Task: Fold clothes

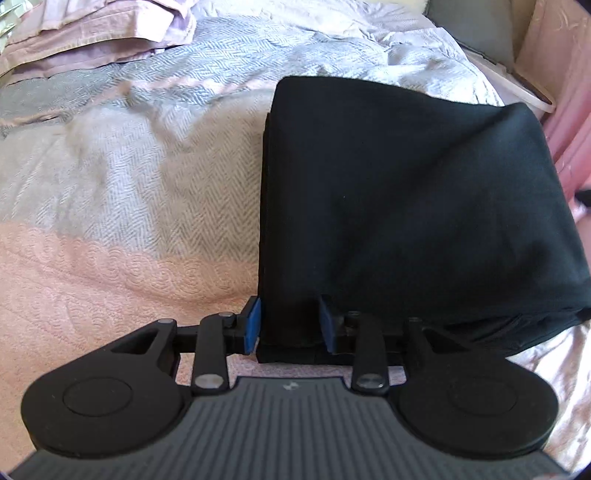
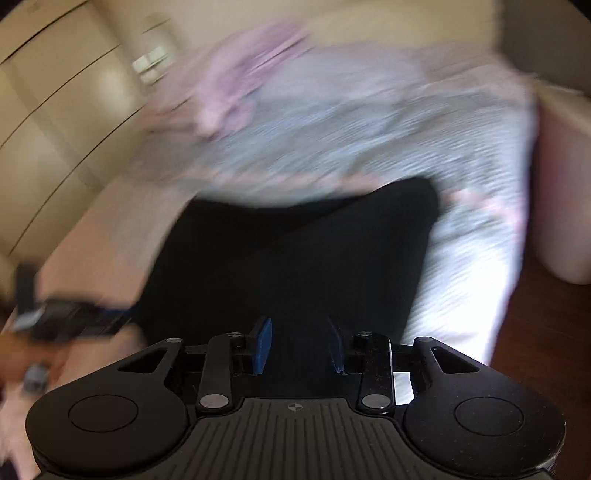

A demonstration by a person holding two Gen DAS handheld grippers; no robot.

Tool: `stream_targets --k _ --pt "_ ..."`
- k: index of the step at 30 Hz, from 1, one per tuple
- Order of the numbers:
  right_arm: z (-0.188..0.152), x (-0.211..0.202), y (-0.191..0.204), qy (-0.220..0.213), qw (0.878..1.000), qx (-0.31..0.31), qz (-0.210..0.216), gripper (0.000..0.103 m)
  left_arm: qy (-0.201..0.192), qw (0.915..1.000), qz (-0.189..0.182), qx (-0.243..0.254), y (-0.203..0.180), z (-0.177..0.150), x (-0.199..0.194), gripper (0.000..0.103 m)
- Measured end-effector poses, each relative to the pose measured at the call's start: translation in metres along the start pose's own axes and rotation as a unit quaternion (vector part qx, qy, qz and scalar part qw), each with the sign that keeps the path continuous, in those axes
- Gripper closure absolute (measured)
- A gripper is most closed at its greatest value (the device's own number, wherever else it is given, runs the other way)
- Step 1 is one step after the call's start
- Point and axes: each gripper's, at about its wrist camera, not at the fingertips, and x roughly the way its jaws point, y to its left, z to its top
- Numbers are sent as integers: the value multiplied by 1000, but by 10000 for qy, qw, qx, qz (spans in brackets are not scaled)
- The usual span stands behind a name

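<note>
A: Start close in. What has the left gripper (image 1: 290,325) got?

B: Its blue pads stand partly apart, with the near left corner of the black garment (image 1: 406,206) between them. The left pad sits just outside the cloth's left edge and the right pad is pressed into it. Whether it truly pinches the layers, I can't tell.

A: And the right gripper (image 2: 301,345)?

B: Partly parted too, hanging over the near edge of the same black garment (image 2: 295,254). That view is smeared by motion, so I can't say whether any cloth lies between its pads.

A: How does the garment lie?

B: As a tidy stacked rectangle on the bed (image 1: 129,206). Its long axis runs straight away from the left gripper, with layered edges showing down the left side. It sits ahead and to the right of that gripper, with the right part domed up.

A: Which one is better placed?

B: The left, I'd judge: it's already at a corner, in line with the long edge. The rectangle would fit either a finished fold or one more fold still to come.

A: Beyond it?

B: Rumpled pink bedding (image 1: 92,33) at the far end.
</note>
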Motion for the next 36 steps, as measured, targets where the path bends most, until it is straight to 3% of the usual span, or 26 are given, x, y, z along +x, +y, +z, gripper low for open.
stream_targets --k 7,10,13,16,19,23,24,25,27,29,31,34,36 --pt "-47 40 40 618 9935 -928 210 66 -70 9999 -83 15 10 -10 4 65" --pt "-67 58 57 880 9869 -1322 290 66 -109 9997 43 195 4 -8 -7 65" --pt "-66 43 60 1039 9805 -1660 172 66 -143 9987 200 451 -4 -5 -20 66" --pt "-65 25 68 952 9695 -2252 -169 66 -431 9941 310 941 -17 -7 -45 70" --pt "-73 23 82 943 9476 -3018 -459 64 -616 9843 287 1628 -36 -17 -61 64" --pt "-100 48 105 1150 8986 -4184 -649 55 -535 9561 252 2871 -69 -40 -58 47" --pt "-108 56 109 1205 8828 -4480 -735 46 -495 9473 275 3153 -77 -46 -54 47" --pt "-117 65 113 1258 8660 -4770 -819 39 -475 9371 319 3444 -85 -52 -50 46" --pt "-127 74 116 1164 8422 -5173 -979 39 -509 9131 499 4014 -99 -62 -43 44" --pt "-121 73 112 1088 8460 -5131 -957 46 -588 8896 660 4482 -112 -69 -35 42" --pt "-110 66 107 1033 8540 -5026 -855 71 -656 8669 856 4867 -120 -71 -26 39" --pt "-94 52 103 904 8622 -4933 -716 77 -745 8325 1200 5357 -129 -73 -12 38" --pt "-85 39 106 778 8620 -4962 -688 78 -772 8173 1512 5507 -129 -68 -3 38"
